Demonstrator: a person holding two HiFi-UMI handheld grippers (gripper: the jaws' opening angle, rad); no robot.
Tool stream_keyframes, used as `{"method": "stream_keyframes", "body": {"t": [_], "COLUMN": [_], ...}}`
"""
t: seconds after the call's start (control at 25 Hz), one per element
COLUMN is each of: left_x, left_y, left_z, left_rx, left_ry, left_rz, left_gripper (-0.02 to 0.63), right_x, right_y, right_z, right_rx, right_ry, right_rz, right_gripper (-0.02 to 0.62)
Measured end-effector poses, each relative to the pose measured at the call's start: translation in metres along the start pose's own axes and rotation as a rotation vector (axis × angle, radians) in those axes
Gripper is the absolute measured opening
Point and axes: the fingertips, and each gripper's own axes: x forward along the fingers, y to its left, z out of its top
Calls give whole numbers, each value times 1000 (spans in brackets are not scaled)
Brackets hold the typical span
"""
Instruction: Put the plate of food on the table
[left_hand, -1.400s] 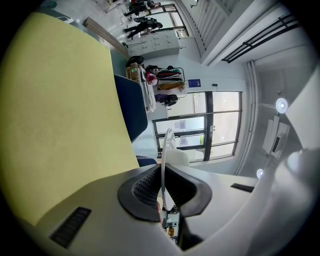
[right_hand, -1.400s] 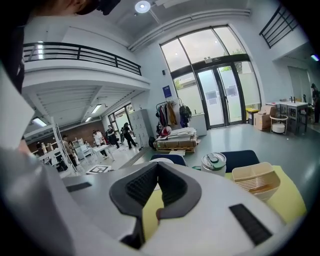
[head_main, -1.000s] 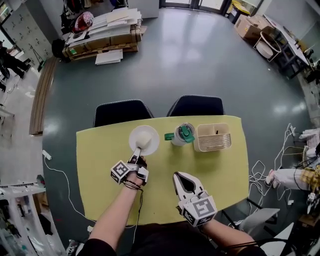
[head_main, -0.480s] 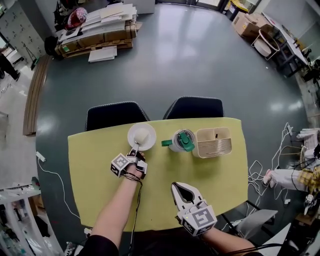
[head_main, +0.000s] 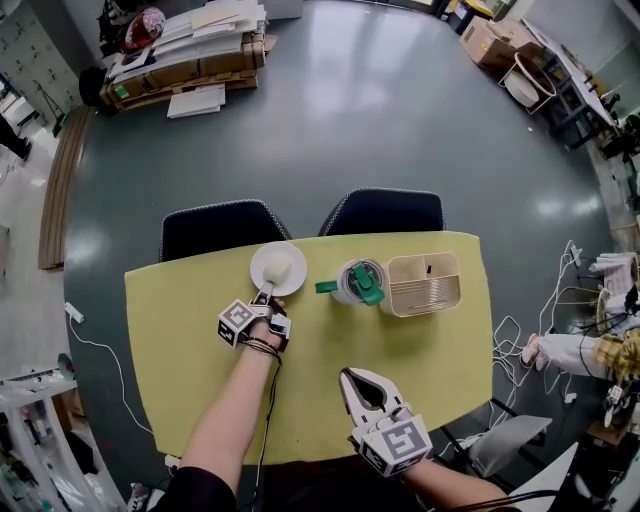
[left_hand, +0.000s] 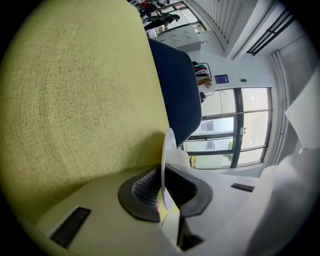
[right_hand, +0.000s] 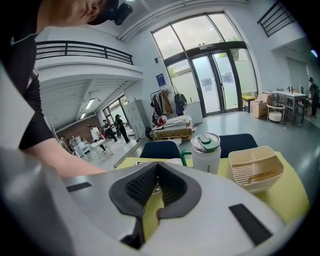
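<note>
A small white plate (head_main: 278, 268) with a pale lump of food (head_main: 282, 271) sits at the far middle-left of the yellow table (head_main: 180, 330). My left gripper (head_main: 266, 293) is shut on its near rim. In the left gripper view the plate (left_hand: 168, 145) shows edge-on between the black pads (left_hand: 142, 190), close along the tabletop (left_hand: 75, 90); I cannot tell whether it touches. My right gripper (head_main: 352, 375) hovers near the table's front edge, shut and holding nothing, and in its own view the right gripper (right_hand: 156, 165) has its tips together.
A white mug with a green lid (head_main: 358, 281) and a beige divided tray (head_main: 425, 283) stand to the right of the plate. Two dark chairs (head_main: 223, 228) (head_main: 385, 210) are tucked in at the far edge. Cables (head_main: 520, 340) lie on the floor at the right.
The left gripper has sunk toward the tabletop with the plate, which now looks smaller and lower. The right gripper has hardly moved.
</note>
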Motion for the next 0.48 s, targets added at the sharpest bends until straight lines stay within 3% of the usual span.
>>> {"method": "stream_keyframes", "body": {"t": [0.32, 0.48], "left_x": [1, -3], "left_y": [5, 5], "left_z": [-1, 2], "left_rx": [-45, -51], "left_ry": [-15, -25], "left_rz": [102, 145], "left_gripper": [27, 79], "right_x": [0, -1], "right_y": [-3, -1], "right_z": [3, 2], "right_rx": [9, 10], "right_ry": [-8, -13], "right_rz": [-3, 0], "right_gripper": [11, 11]}}
